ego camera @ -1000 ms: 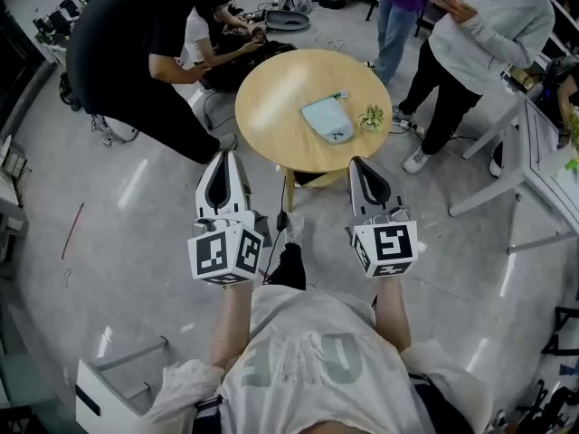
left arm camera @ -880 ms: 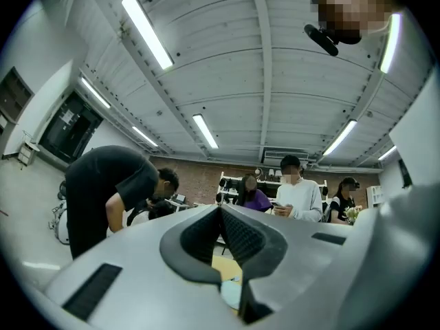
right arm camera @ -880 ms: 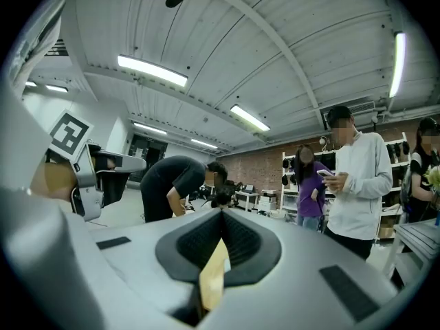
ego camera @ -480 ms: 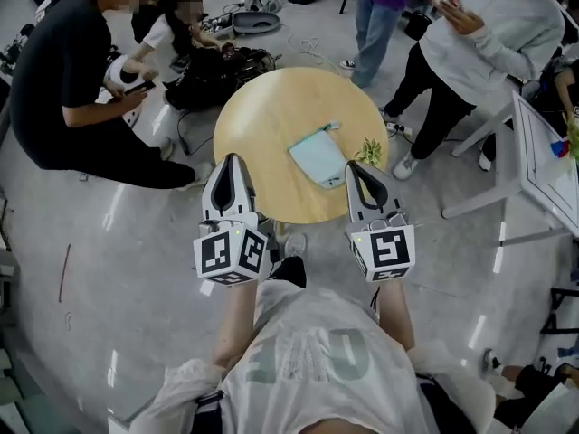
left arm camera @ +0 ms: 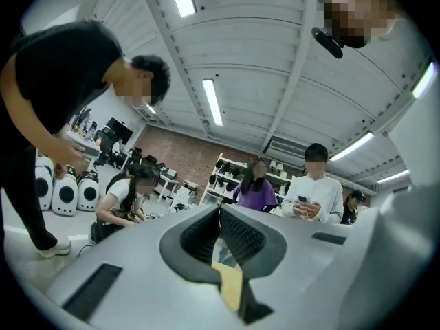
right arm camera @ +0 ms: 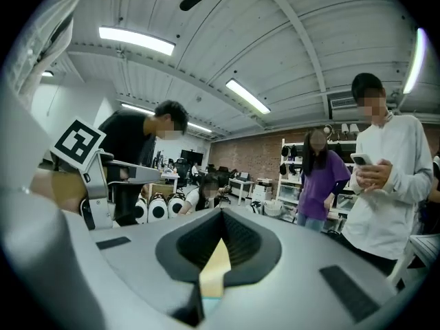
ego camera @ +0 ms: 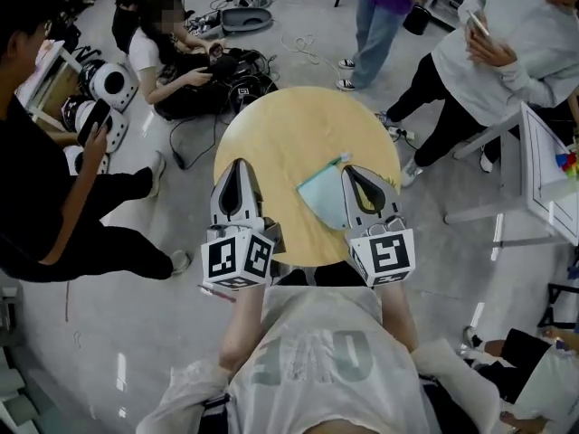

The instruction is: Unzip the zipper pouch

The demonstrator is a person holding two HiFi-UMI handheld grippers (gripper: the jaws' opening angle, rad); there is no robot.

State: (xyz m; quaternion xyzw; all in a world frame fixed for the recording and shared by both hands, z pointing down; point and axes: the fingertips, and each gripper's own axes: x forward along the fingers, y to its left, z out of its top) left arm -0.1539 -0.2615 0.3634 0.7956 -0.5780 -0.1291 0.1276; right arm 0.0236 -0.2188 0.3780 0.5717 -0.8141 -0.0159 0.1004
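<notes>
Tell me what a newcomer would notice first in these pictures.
A round wooden table fills the middle of the head view, with a light blue zipper pouch lying on its near right part. The left gripper and right gripper reach over the table's near edge, jaws shut and empty. Beyond the table are standing people and a person sitting on the floor at upper left.

Smooth wooden table (ego camera: pixel 289 129), matt cloth pouch (ego camera: pixel 322 199)
</notes>
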